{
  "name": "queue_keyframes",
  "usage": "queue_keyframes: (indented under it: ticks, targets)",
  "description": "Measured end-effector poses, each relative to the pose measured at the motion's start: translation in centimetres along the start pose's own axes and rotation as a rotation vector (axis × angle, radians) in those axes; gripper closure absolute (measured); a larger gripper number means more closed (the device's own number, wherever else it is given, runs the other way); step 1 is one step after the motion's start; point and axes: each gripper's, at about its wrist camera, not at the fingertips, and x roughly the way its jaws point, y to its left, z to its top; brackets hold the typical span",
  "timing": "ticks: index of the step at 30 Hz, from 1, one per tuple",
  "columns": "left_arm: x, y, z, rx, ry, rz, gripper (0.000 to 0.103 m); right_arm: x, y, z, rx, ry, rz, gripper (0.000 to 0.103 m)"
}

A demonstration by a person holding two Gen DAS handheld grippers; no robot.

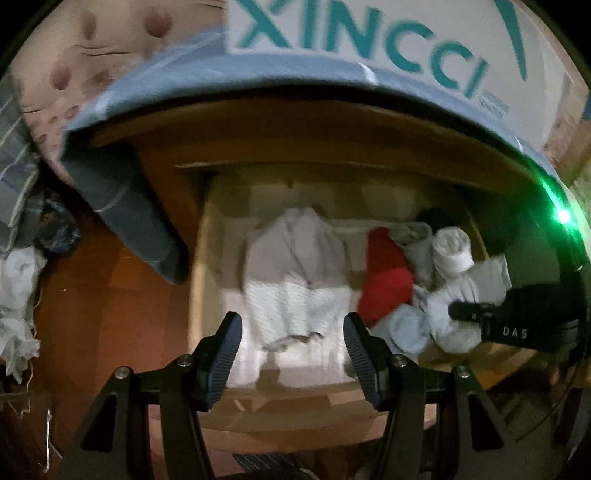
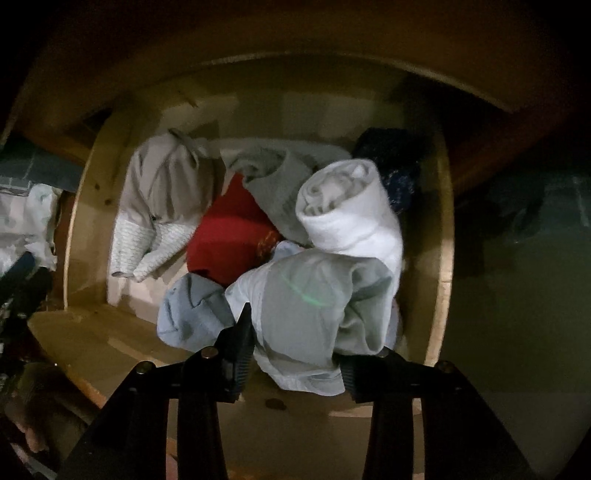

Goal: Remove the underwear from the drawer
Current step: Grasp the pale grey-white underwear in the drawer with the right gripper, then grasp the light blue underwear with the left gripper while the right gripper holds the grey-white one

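Teal "XINCCI" on white box (image 1: 369,33) above drawer; "DAS" on right claw's (image 1: 476,314) black body.

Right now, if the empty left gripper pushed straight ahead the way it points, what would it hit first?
Probably the folded beige and white garment in the wooden drawer, centred ahead of the open left gripper; blur leaves depth unclear.

Left claw (image 1: 291,354): black angular linkage arms with silver screw heads, blue-grey ribbed pads. At 3 o'clock, the right claw (image 2: 295,354) shows black casing lettered "DAS" and a green light.
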Motion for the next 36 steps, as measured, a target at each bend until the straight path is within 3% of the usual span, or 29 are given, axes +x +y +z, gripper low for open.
queue_keyframes:
  ticks: [8,15,18,30,36]
  targets:
    - [1.7,-2.9,-0.2,0.059,0.079,-0.043,0.044,-3.2,-2.5,-0.2,-0.019,-0.102,-0.080,0.066]
    - [2.6,-4.4,0.8,0.048,0.134,-0.124,0.044,-2.1,-4.1,0.0,0.035,-0.072,-0.008,0.066]
    - [3.5,-5.2,1.5,0.029,0.185,-0.170,0.044,-2.1,-3.9,-0.2,0.032,-0.075,-0.018,0.066]
    - [8.2,-7.8,1.7,0.093,0.340,-0.078,0.044,-1.8,-3.9,-0.2,0.056,-0.067,0.009,0.067]
    - [9.8,-7.2,1.7,0.020,0.375,-0.129,0.043,-1.7,-3.9,-0.1,0.055,-0.055,0.017,0.066]
